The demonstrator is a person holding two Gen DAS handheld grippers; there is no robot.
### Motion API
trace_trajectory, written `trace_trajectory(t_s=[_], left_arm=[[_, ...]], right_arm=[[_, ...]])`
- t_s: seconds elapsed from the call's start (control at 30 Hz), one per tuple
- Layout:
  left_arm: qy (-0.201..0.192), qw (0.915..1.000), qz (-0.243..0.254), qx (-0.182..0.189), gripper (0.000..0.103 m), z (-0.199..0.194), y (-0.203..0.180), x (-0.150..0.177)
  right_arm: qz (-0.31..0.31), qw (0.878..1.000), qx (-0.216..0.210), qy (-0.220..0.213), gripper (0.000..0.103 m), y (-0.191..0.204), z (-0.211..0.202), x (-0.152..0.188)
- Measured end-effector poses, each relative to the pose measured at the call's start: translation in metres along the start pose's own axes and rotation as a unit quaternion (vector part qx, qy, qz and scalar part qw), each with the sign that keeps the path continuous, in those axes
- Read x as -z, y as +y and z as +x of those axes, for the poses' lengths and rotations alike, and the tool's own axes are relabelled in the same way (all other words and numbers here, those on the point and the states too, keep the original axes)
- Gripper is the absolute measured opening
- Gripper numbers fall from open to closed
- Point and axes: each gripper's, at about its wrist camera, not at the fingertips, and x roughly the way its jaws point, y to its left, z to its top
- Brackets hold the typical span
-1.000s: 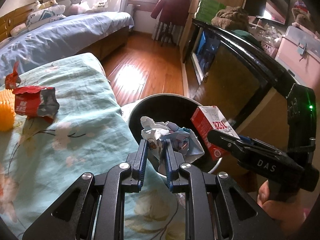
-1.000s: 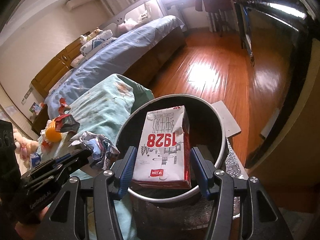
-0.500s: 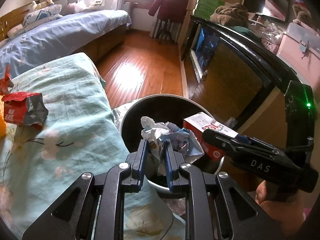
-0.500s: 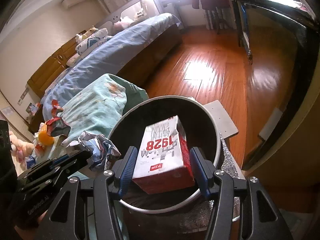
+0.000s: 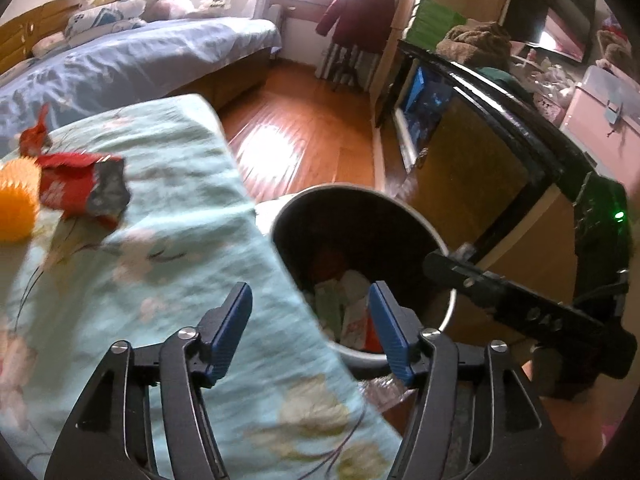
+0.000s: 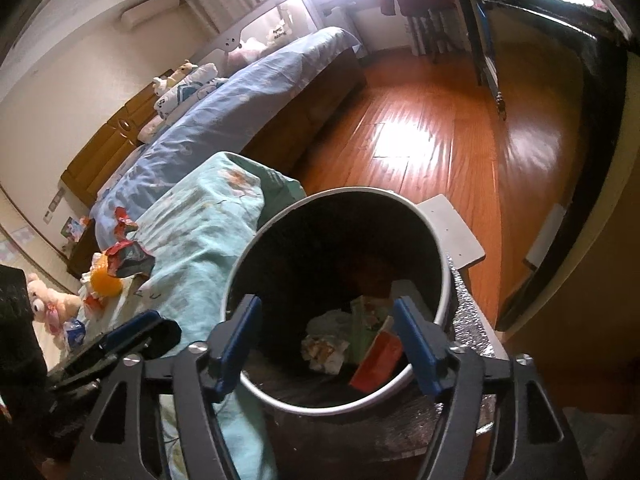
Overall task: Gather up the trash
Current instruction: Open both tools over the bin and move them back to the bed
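Black-lined trash bin point(image 6: 436, 240) sits beneath both spread, empty tools, left tool point(image 5: 310, 330) and right tool point(image 6: 332, 344), catching dropped litter.

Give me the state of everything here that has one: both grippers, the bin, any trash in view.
left gripper: open, empty
right gripper: open, empty, above bin
trash bin: uncovered, litter at bottom
red snack wrapper: crumpled, lying on floral cloth
orange spiky ball: resting beside wrapper

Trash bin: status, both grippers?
Left gripper open, empty. Right gripper open, empty, over trash bin. Milk carton inside. Red wrapper on cloth. No obstruction.
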Motion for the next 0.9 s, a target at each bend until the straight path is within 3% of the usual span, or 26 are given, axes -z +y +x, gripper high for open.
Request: trace_trajectory(t_s=[0.43, 0.9], left_arm=[[-0.039, 0.9965, -0.066, -0.033, 0.062, -0.052, 0.064, 0.029], [-0.068, 0.9846, -0.141, -0.077, 0.062, -0.094, 0.146, 0.057]], right_arm=[[-0.046, 0.998, -0.05, -0.005, 0.083, 0.067, -0.005, 0.015], [-0.102, 0.991, -0.083, 0.024, 0.088, 0.132, 0.017, 0.032]])
